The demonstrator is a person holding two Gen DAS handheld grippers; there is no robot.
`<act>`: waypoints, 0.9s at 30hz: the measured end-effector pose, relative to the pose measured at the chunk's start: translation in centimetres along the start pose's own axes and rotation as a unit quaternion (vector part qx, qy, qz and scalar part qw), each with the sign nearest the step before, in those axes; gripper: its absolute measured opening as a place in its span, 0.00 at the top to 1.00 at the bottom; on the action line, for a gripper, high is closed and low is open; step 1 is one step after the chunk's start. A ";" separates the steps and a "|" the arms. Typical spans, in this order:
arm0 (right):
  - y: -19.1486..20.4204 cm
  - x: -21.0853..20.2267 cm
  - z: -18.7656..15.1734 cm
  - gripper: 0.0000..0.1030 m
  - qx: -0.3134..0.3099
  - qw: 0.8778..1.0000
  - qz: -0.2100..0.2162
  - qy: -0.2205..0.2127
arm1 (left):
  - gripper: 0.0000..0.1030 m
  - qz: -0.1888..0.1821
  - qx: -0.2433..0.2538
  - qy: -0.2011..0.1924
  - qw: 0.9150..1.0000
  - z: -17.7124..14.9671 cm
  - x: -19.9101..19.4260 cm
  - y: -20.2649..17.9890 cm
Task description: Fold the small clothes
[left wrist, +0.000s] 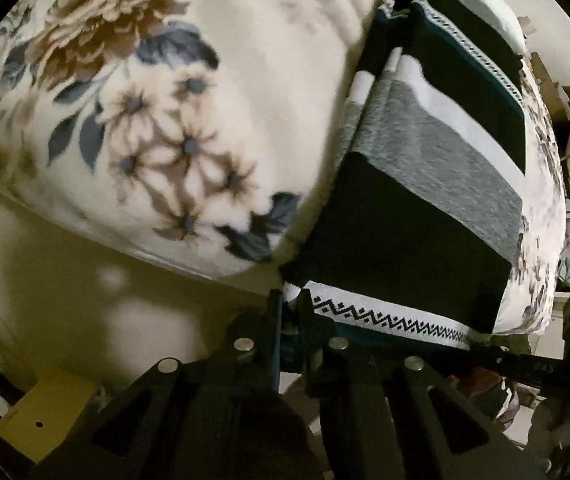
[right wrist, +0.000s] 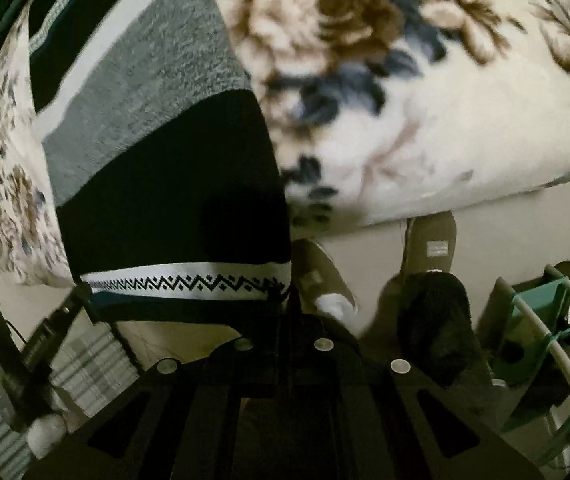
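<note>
A striped knit garment (left wrist: 417, 184) in black, grey and white, with a white zigzag-patterned hem (left wrist: 389, 320), lies on a floral blanket (left wrist: 157, 112). My left gripper (left wrist: 291, 300) is shut on the hem's left corner at the bed's near edge. In the right wrist view the same garment (right wrist: 157, 148) shows, and my right gripper (right wrist: 285, 294) is shut on the hem's (right wrist: 189, 282) right corner. Both hold the hem just off the blanket (right wrist: 425, 120) edge.
The floor lies below the bed edge. A yellow box (left wrist: 45, 412) sits at lower left. The person's shoes (right wrist: 429, 248) and a dark furry thing (right wrist: 437, 320) are on the floor; a glass-shelved rack (right wrist: 557, 320) stands at right. The other gripper (right wrist: 17, 364) shows at left.
</note>
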State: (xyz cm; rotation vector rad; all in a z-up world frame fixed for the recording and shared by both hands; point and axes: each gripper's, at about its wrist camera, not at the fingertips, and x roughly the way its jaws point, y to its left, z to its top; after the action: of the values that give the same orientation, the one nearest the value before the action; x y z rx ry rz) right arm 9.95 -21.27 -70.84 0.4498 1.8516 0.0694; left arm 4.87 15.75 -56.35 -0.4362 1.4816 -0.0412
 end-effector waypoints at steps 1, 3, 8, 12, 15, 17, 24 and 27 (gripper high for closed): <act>-0.1 0.3 0.3 0.98 -0.008 1.000 0.010 0.008 | 0.94 -0.010 -0.002 0.007 1.000 0.1 0.2 0.2; -0.4 0.5 1.0 0.89 -0.008 0.999 0.032 0.019 | 0.91 -0.044 -0.014 0.014 0.999 0.4 0.1 1.2; -3.2 0.7 2.3 0.33 0.007 0.992 0.118 0.036 | 0.56 -0.098 -0.034 0.008 0.995 0.5 -0.4 4.2; -3.4 3.0 3.9 0.33 -0.007 0.983 0.171 0.061 | 0.52 -0.157 -0.048 0.028 0.986 1.4 1.7 5.2; -2.6 4.2 4.5 0.31 -0.017 0.977 0.204 0.063 | 0.52 -0.192 -0.042 0.047 0.979 1.8 3.8 4.5; -2.4 4.5 4.5 0.31 -0.022 0.977 0.205 0.056 | 0.49 -0.188 -0.031 0.050 0.980 1.9 4.3 3.7; -2.8 3.0 2.4 0.81 0.000 0.977 0.206 0.049 | 0.91 -0.150 -0.003 0.036 0.988 0.4 1.5 2.3; -2.0 0.7 1.6 0.83 -0.007 0.977 0.211 0.036 | 0.92 -0.136 -0.009 0.022 0.990 0.3 -0.5 0.7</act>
State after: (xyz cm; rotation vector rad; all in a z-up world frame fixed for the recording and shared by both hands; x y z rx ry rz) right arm 10.75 -23.14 -72.55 0.8346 1.7967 0.3913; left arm 4.98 16.67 -56.09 -0.6545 1.4572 -0.2552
